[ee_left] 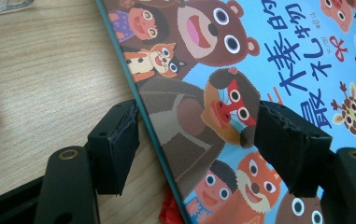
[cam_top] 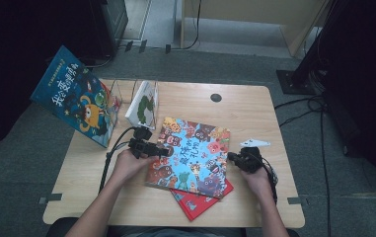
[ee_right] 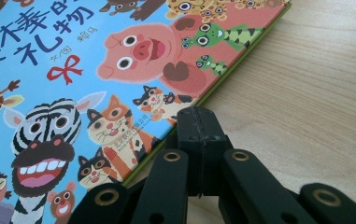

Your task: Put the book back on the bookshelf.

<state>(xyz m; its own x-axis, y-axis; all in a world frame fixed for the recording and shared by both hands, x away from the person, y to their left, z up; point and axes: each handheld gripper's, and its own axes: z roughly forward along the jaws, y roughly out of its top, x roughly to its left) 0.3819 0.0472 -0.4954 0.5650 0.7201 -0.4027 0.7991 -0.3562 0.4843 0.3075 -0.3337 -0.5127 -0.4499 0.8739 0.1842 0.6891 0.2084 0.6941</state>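
Note:
A picture book with cartoon animals on a blue cover (cam_top: 191,150) lies flat at the table's middle, on top of a red book (cam_top: 199,200). My left gripper (cam_top: 168,150) is open at the book's left edge; in the left gripper view one jaw is over the wood and the other over the cover (ee_left: 241,84), astride the edge. My right gripper (cam_top: 231,157) is shut and empty, its tip touching the book's right edge (ee_right: 119,93) at table level.
A clear rack (cam_top: 121,94) at the back left holds a white-and-green book (cam_top: 143,104). A large blue book (cam_top: 74,95) leans off the table's left corner. A round black cap (cam_top: 216,98) sits in the tabletop (cam_top: 254,118). Cables trail on the floor at right.

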